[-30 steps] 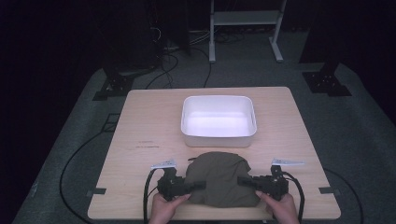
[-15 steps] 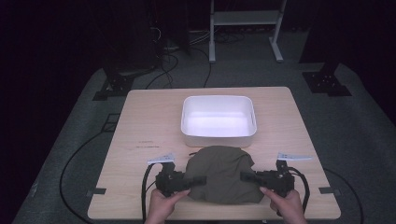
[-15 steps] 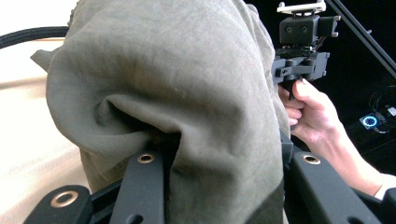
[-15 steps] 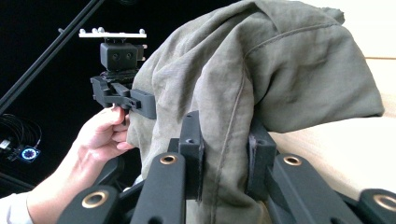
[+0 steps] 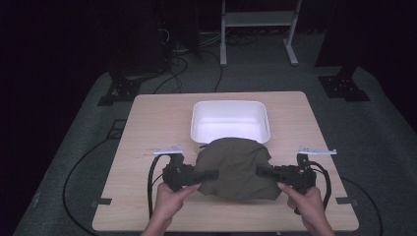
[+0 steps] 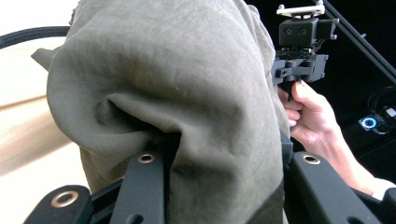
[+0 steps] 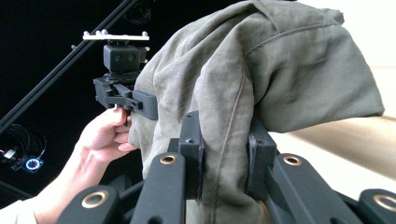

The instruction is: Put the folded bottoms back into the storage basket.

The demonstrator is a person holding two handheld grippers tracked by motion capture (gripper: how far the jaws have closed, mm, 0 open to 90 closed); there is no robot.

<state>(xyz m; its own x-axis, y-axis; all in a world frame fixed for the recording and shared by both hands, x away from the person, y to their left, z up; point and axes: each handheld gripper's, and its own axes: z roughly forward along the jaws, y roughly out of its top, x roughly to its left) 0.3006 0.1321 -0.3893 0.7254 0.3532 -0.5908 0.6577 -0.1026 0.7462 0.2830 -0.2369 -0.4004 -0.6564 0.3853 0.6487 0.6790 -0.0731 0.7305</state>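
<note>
Dark floor and black stands ring a pale wooden table (image 5: 147,123), and over its near half an olive-green cloth (image 5: 235,168) is held up between two grippers. In the high view the cloth hangs as a rumpled bundle, its far edge reaching the near rim of a white tub (image 5: 230,121) that sits at the table's middle. The left gripper (image 5: 208,174) pinches the cloth's left side; in the left gripper view the fabric (image 6: 177,88) bunches down between its two black jaws, which are pressed in on it. The right gripper (image 5: 263,171) pinches the cloth's right side; in the right gripper view a thick fold (image 7: 261,74) runs down between its jaws, with both pads pressing the fabric. The person's left hand (image 5: 169,199) and right hand (image 5: 305,204) wrap the handles from the near edge of the table. Black cables (image 5: 152,182) loop from each gripper over the tabletop. Beyond the table, a white metal frame (image 5: 258,19) stands on the grey floor amid loose wires.
</note>
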